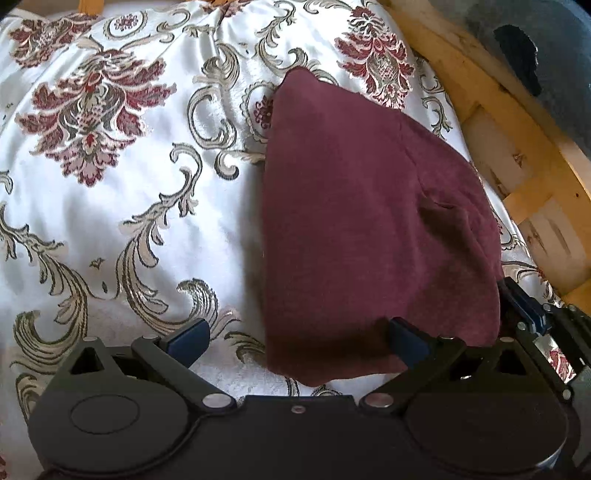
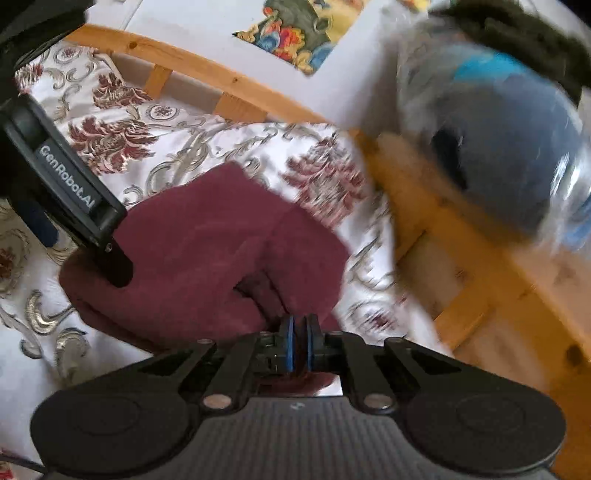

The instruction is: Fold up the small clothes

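Note:
A small maroon garment (image 1: 369, 221) lies folded on a white bedspread with red and gold floral patterns (image 1: 129, 221). My left gripper (image 1: 297, 339) stands open over the garment's near left edge. Its right finger (image 1: 406, 339) rests on the cloth and its left finger (image 1: 188, 338) is over the bedspread. In the right wrist view, my right gripper (image 2: 300, 339) is shut on the near edge of the maroon garment (image 2: 207, 258), and fabric bunches around the blue pads (image 2: 290, 343). The right gripper also shows at the garment's right corner (image 1: 524, 310) in the left wrist view.
A wooden slatted frame (image 1: 517, 155) runs along the right side of the bedspread. Beyond it lies a blurred grey and blue bundle (image 2: 498, 147). The left gripper's body (image 2: 74, 184), labelled GenRobot.AI, hangs over the garment's left side. A colourful picture (image 2: 295, 33) is on the white wall.

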Demonstrator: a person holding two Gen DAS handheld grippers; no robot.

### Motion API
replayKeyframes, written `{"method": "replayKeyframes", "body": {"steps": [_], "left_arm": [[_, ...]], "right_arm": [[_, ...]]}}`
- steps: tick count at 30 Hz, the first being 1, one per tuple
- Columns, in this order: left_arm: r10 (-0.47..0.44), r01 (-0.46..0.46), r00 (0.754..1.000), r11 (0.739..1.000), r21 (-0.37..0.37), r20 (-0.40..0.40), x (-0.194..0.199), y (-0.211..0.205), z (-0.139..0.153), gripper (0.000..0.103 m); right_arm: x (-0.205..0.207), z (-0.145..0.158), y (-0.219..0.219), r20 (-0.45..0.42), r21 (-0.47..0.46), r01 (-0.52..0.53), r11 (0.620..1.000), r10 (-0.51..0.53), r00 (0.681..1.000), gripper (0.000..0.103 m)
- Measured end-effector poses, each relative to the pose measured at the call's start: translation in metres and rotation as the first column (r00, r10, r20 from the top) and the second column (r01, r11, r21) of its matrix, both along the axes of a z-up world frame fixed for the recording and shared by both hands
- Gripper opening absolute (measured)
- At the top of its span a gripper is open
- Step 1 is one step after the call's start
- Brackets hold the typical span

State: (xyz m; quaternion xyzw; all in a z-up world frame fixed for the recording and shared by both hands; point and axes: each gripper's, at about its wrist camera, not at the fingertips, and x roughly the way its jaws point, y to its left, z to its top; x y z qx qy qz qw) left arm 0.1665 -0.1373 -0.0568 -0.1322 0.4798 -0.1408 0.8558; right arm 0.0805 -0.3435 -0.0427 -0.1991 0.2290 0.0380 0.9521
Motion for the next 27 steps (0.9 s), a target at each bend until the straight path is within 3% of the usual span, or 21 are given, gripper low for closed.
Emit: {"method": "replayKeyframes", "body": {"steps": [2,5,8,11,13,15,16,18,20,23,27], "left_arm": [[0.000,0.000,1.000,1.000,0.005,-0.005,0.000,0.000,-0.003,0.102],[0.000,0.000,1.000,1.000,0.012,-0.005,0.001,-0.001,-0.005,0.102],[0.000,0.000,1.000,1.000,0.020,-0.001,0.000,-0.002,-0.006,0.102],[-0.002,0.002,1.000,1.000,0.027,0.000,0.001,-0.003,-0.006,0.102],[-0.011,0.010,1.000,0.999,0.034,0.003,0.001,-0.004,-0.006,0.102],[-0.017,0.017,1.000,0.999,0.038,0.004,0.003,-0.004,-0.005,0.102],[-0.020,0.020,1.000,0.999,0.039,0.004,0.004,-0.004,-0.006,0.102],[-0.022,0.022,1.000,0.999,0.040,0.002,0.005,-0.004,-0.006,0.102],[-0.024,0.023,1.000,0.999,0.037,0.001,0.005,-0.004,-0.007,0.102],[-0.029,0.029,1.000,0.999,0.039,0.003,0.006,-0.004,-0.008,0.102],[-0.044,0.044,0.999,0.998,0.038,0.015,0.006,-0.004,-0.005,0.102]], "right_arm": [[0.001,0.006,-0.015,0.009,0.143,0.002,0.990,-0.003,1.000,0.020],[0.002,0.011,-0.026,0.054,0.241,0.037,0.970,-0.051,0.997,0.063],[0.007,0.014,-0.033,0.076,0.316,0.060,0.947,-0.088,0.993,0.066],[0.019,0.016,-0.034,0.111,0.322,0.097,0.942,-0.140,0.984,0.066],[0.033,0.017,-0.032,0.144,0.297,0.105,0.949,-0.154,0.978,0.062],[0.052,0.017,-0.030,0.140,0.264,0.111,0.958,-0.152,0.979,0.037],[0.061,0.016,-0.031,0.121,0.261,0.118,0.958,-0.154,0.981,0.032],[0.073,0.011,-0.035,0.044,0.283,0.112,0.952,-0.129,0.991,0.027],[0.074,0.006,-0.038,0.024,0.291,0.097,0.952,-0.109,0.994,0.021],[0.074,0.006,-0.037,0.015,0.285,0.073,0.956,-0.081,0.997,0.007],[0.084,0.015,-0.027,0.046,0.186,0.089,0.978,-0.099,0.994,0.005]]}}
